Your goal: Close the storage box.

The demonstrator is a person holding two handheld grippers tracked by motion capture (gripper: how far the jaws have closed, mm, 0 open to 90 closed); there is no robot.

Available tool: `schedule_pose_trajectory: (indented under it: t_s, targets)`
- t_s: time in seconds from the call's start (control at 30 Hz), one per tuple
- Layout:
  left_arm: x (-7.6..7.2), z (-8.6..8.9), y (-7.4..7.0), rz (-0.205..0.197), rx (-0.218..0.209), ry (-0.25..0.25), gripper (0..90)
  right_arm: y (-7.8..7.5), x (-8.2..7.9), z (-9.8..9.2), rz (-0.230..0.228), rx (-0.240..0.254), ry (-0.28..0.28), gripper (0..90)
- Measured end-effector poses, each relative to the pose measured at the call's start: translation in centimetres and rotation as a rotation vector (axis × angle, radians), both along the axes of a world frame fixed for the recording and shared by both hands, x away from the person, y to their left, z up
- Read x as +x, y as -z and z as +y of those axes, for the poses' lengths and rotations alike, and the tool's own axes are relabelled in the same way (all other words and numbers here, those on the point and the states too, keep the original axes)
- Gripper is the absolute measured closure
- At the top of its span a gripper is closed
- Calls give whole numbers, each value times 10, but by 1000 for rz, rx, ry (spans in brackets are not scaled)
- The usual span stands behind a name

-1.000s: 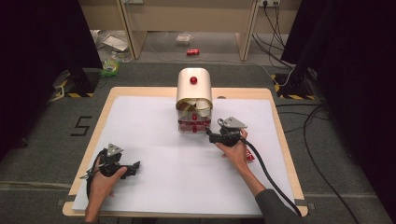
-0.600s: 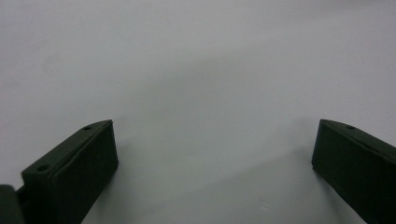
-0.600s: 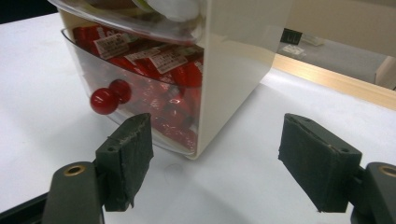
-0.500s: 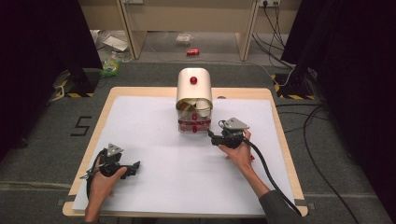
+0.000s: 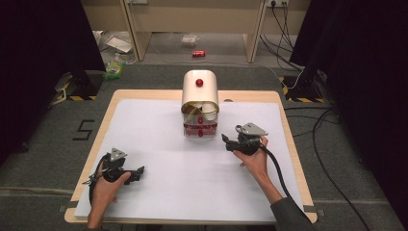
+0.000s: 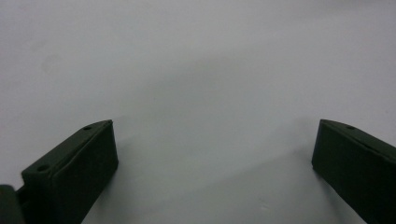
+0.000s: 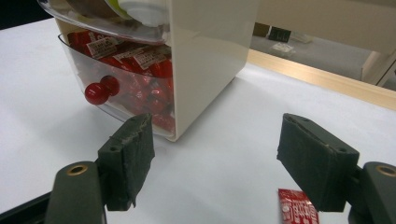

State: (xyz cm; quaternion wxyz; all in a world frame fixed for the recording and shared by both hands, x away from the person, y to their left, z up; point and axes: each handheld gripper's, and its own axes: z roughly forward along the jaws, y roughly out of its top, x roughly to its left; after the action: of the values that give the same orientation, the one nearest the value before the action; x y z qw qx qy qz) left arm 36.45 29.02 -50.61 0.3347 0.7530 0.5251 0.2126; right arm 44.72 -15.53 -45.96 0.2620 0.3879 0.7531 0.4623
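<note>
A cream box [image 5: 199, 91] with a red knob on top stands at the table's far middle. Its clear lower drawer [image 5: 199, 129] holds several red packets and has a red ball handle [image 7: 96, 92]. My right gripper [image 5: 229, 137] hovers just right of the drawer, pointing at it, jaws open and empty [image 7: 217, 133]. One red packet [image 7: 296, 208] lies on the white sheet under its right jaw. My left gripper [image 5: 138, 171] rests at the near left, open over bare white sheet [image 6: 215, 126].
The white sheet [image 5: 159, 144] covers most of the wooden table [image 5: 288, 125]. A black cable [image 5: 279, 168] trails from the right gripper toward the near right. Beyond the table, the floor holds litter and a red can [image 5: 198, 53].
My right gripper has drawn back a little to the right and upward from the drawer, jaws still open. The left hand has stayed put.
</note>
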Motion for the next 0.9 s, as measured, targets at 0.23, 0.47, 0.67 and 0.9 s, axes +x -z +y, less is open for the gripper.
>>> schedule_pose_trajectory:
  t_s: [0.23, 0.47, 0.67, 0.9]
  targets:
    - [0, 0, 0, 0, 1, 1, 0, 2, 2, -3, 6, 2, 3, 274]
    - [0, 0, 0, 0, 0, 1, 0, 0, -1, -2, 13, 4, 0, 274]
    - [0, 0, 0, 0, 0, 0, 0, -4, -7, -7, 14, 5, 5, 271]
    - [0, 0, 0, 0, 0, 1, 0, -6, -11, -15, 19, 11, 13, 268]
